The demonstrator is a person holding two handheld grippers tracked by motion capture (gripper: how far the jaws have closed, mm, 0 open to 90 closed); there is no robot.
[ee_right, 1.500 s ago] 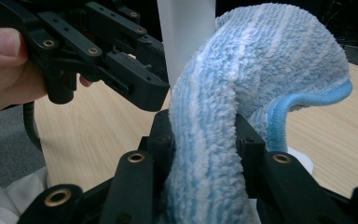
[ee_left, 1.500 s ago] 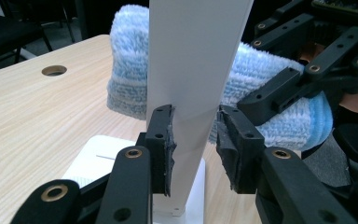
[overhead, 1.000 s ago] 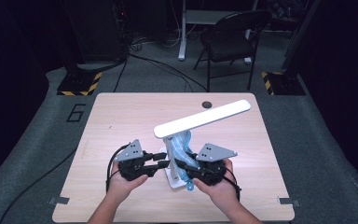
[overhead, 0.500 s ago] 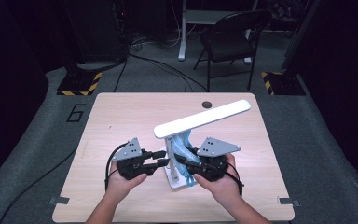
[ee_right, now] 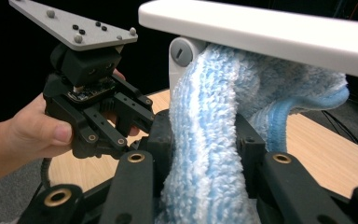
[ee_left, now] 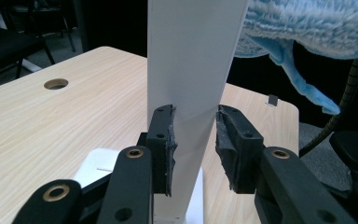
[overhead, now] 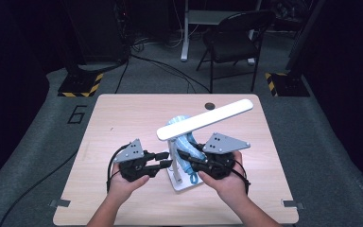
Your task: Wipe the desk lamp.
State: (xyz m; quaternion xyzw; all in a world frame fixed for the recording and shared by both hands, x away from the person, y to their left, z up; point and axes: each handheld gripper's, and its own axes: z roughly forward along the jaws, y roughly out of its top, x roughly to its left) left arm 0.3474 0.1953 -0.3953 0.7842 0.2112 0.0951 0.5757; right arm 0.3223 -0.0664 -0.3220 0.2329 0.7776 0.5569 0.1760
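Wiping lamp [overhead: 203,120] post with blue cloth [ee_right: 214,140] | right tool [overhead: 189,158] clamps cloth beside post, under lamp arm | left tool [ee_left: 193,140] grips post above base on counter [overhead: 123,118] | next: slide cloth along post, keep lamp steady

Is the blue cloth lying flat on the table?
No, the blue cloth hangs under the white lamp head, pinched between the jaws of the right gripper.
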